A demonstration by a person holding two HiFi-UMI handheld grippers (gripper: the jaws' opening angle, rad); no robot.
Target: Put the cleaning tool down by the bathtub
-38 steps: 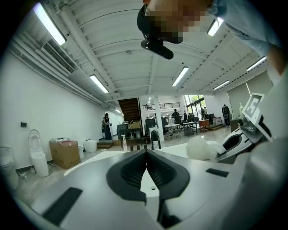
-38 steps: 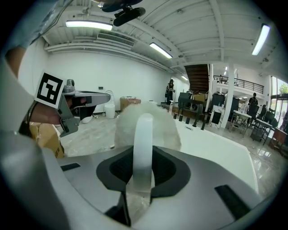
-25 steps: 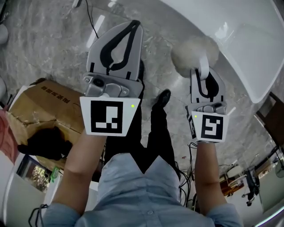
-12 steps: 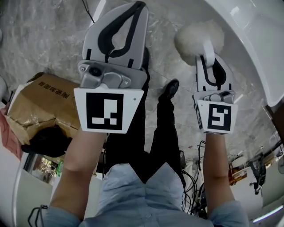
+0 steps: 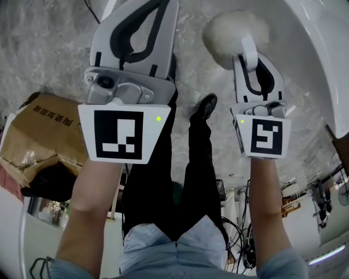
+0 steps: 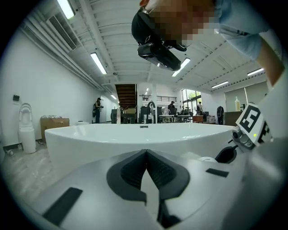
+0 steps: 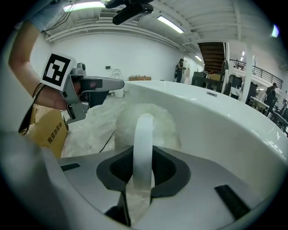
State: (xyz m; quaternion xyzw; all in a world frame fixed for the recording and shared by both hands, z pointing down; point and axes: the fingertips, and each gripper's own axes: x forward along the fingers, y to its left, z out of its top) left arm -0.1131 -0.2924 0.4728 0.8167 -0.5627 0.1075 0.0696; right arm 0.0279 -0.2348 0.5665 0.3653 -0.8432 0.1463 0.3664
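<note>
The cleaning tool [image 5: 235, 31] is a fluffy white puff on a pale plastic handle [image 7: 143, 148]. My right gripper [image 5: 249, 50] is shut on that handle, and the puff [image 7: 145, 122] sticks out past the jaw tips, in the air over the marble floor just left of the white bathtub [image 5: 319, 49]. My left gripper [image 5: 163, 4] hangs beside it at the left, shut with nothing between its pads. In the left gripper view the jaw tips [image 6: 146, 152] meet, pointing at the bathtub's wall [image 6: 112, 141].
A torn cardboard box [image 5: 41, 136] lies on the floor at the left. The person's legs and a black shoe [image 5: 203, 107] stand between the grippers. Cables and small gear [image 5: 305, 201] clutter the floor at the right. A white toilet [image 6: 26, 128] stands far left of the tub.
Both grippers have risen and drawn closer to the camera, the left one more. The puff has shifted slightly left, away from the tub rim. The grip is unchanged.
</note>
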